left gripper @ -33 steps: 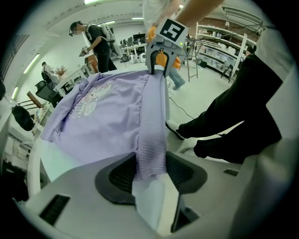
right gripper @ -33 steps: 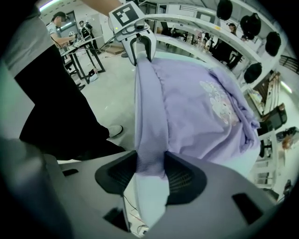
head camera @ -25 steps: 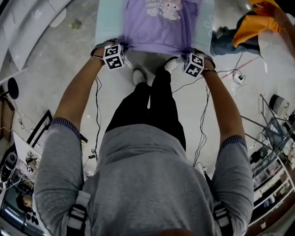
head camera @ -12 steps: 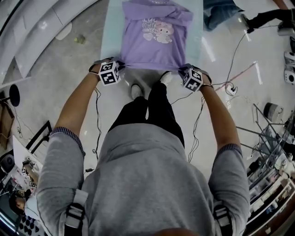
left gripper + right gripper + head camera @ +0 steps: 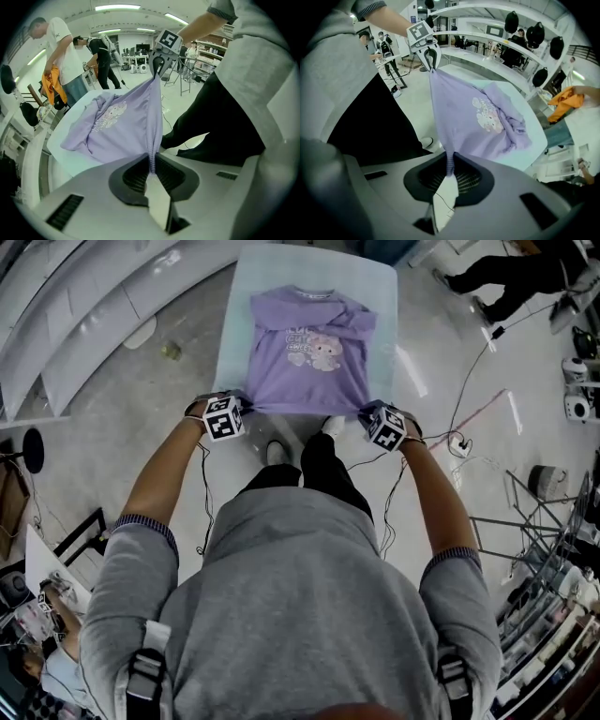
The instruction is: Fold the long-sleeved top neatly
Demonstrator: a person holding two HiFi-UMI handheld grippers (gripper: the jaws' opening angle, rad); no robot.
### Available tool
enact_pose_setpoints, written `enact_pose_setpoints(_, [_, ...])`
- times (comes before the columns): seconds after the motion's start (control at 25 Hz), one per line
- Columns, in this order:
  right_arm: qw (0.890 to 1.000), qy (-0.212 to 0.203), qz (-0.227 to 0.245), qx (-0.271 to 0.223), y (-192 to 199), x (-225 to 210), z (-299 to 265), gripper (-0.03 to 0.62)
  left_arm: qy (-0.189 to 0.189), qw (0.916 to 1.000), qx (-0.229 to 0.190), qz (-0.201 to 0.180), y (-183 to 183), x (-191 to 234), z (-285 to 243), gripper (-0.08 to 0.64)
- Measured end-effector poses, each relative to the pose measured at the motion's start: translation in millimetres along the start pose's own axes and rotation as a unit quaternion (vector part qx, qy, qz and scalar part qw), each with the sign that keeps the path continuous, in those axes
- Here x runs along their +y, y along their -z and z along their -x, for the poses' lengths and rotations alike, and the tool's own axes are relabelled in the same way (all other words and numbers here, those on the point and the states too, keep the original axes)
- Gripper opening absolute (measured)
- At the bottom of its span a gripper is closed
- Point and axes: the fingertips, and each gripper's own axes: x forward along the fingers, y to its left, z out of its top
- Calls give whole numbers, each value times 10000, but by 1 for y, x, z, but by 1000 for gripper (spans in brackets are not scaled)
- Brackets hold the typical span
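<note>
Left tool (image 5: 151, 165) and right tool (image 5: 449, 168) clamp the top's (image 5: 309, 352) hem, apparently taut between them.

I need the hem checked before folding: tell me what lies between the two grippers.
The lower hem of the purple top runs straight from the left gripper to the right gripper, each shut on a corner; the head view shows it.
</note>
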Motion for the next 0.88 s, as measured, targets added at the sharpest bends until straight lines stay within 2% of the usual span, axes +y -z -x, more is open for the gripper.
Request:
enact_pose_setpoints(0.2, [9998,-30,-186,-49,-5,13,18,44,108,9998,-51,153,-3,-16,18,55])
enact_pose_setpoints(0.4, [9996,-116,-268,8,-2,21,21,44,273,9995,-79,154,-4,-26,25,55])
enact_pose_setpoints(0.72, [9995,-151,-255,-103,-10,-14,25,44,229,9995,-89,177,-9,14,32,54])
enact_pose_setpoints(0.88, [9996,-96,-202,-170,-20,-56,28,44,93,9997,-82,190,-18,58,41,54])
